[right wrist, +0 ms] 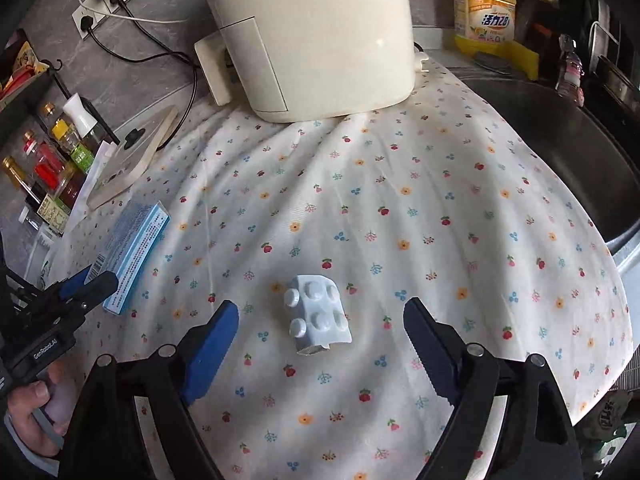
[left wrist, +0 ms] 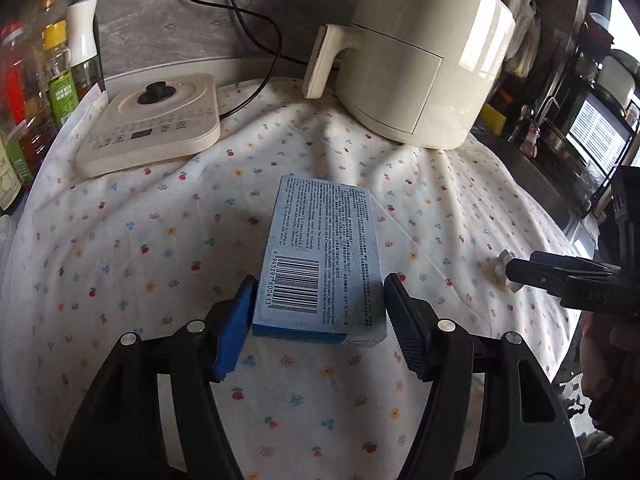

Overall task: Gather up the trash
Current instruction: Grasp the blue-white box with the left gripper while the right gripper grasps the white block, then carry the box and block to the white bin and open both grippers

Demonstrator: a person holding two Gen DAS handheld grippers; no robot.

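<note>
A flat blue carton (left wrist: 324,256) with a barcode lies on the flowered cloth (left wrist: 160,240). My left gripper (left wrist: 318,300) is open, its jaws on either side of the carton's near end, close to both edges. A pale studded plastic block (right wrist: 318,314) lies on the cloth in the right wrist view. My right gripper (right wrist: 320,328) is open wide around it, not touching. The block also shows in the left wrist view (left wrist: 506,270), with the right gripper's fingertips (left wrist: 520,270) beside it. The carton also shows in the right wrist view (right wrist: 130,248), with the left gripper (right wrist: 94,280) at its end.
A cream air fryer (left wrist: 424,60) stands at the back. A kettle base (left wrist: 152,124) and several bottles (left wrist: 60,76) stand at the left. A steel sink (right wrist: 560,152) lies to the right, with a yellow detergent bottle (right wrist: 484,8) behind it. Cables (left wrist: 240,20) run along the wall.
</note>
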